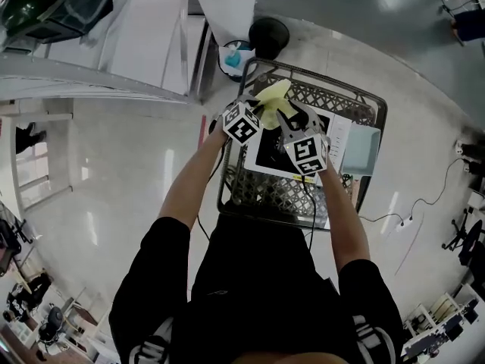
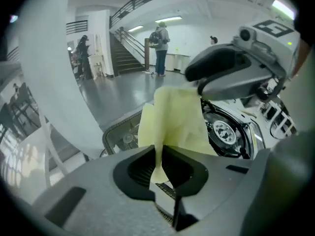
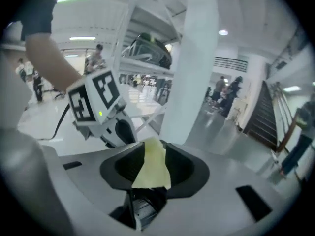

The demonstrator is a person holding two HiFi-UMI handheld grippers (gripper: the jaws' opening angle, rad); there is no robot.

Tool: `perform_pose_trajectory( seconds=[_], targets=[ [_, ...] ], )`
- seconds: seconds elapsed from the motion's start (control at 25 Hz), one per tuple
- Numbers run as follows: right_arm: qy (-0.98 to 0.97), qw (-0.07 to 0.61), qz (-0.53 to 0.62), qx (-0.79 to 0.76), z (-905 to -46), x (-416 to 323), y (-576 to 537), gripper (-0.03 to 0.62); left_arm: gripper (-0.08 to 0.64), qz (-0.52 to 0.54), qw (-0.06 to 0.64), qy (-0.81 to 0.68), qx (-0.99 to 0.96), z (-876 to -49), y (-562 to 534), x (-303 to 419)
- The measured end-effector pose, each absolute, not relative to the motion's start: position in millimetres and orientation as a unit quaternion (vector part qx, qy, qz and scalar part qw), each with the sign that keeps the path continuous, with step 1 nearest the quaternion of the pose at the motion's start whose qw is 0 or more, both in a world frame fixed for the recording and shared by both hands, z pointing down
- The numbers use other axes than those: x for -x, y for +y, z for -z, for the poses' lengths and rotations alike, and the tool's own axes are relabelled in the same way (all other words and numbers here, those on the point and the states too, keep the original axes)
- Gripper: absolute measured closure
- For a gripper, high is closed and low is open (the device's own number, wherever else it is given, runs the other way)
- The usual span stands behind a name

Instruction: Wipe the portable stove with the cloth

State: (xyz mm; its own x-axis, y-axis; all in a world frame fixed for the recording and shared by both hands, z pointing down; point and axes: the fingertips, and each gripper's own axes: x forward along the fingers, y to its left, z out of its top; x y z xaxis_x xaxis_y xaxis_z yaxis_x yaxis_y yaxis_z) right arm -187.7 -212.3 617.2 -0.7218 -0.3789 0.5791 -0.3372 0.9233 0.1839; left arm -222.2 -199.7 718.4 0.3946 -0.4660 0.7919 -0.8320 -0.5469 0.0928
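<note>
A pale yellow cloth (image 1: 273, 93) hangs above the portable stove (image 1: 264, 155), whose black top and round burner (image 2: 224, 130) show below it. My left gripper (image 1: 261, 109) holds the cloth (image 2: 174, 122) from the left, and a thin fold is pinched tight between its jaws (image 2: 160, 167). My right gripper (image 1: 289, 121) reaches in from the right at the cloth's other side. Its jaws (image 3: 152, 157) stand apart, and a loose corner of cloth (image 3: 151, 171) lies in the gap. The left gripper's marker cube (image 3: 96, 102) shows just beyond it.
The stove sits on a metal mesh table (image 1: 356, 101) beside a pale blue tray (image 1: 362, 146) and a white sheet (image 1: 339, 131). A black round bin (image 1: 269, 35) and a bucket (image 1: 235, 56) stand behind it. A cable (image 1: 413, 218) runs over the floor at right. People (image 2: 160, 43) stand far off.
</note>
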Motion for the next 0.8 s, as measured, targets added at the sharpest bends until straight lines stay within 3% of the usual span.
perform_pose_trajectory(
  seconds=[0.12, 0.28, 0.6, 0.8],
  targets=[
    [-0.924, 0.266, -0.035, -0.273, -593.0, 151.7, -201.6, 0.53, 0.515, -0.324, 0.305, -0.466, -0.765, -719.1, -204.2, 227.3],
    [-0.905, 0.267, -0.085, -0.319, -592.1, 104.0, -164.6, 0.566, 0.518, -0.278, 0.35, -0.512, -0.733, -719.0, -200.4, 229.3],
    [-0.88, 0.269, -0.177, -0.349, -605.5, 66.6, -122.2, 0.581, 0.523, -0.254, 0.358, -0.536, -0.721, -725.0, -190.1, 225.9],
    [-0.886, 0.25, -0.193, -0.339, -596.4, 81.3, -110.5, 0.583, 0.523, -0.256, 0.372, -0.534, -0.714, -725.7, -159.9, 232.3]
  ],
)
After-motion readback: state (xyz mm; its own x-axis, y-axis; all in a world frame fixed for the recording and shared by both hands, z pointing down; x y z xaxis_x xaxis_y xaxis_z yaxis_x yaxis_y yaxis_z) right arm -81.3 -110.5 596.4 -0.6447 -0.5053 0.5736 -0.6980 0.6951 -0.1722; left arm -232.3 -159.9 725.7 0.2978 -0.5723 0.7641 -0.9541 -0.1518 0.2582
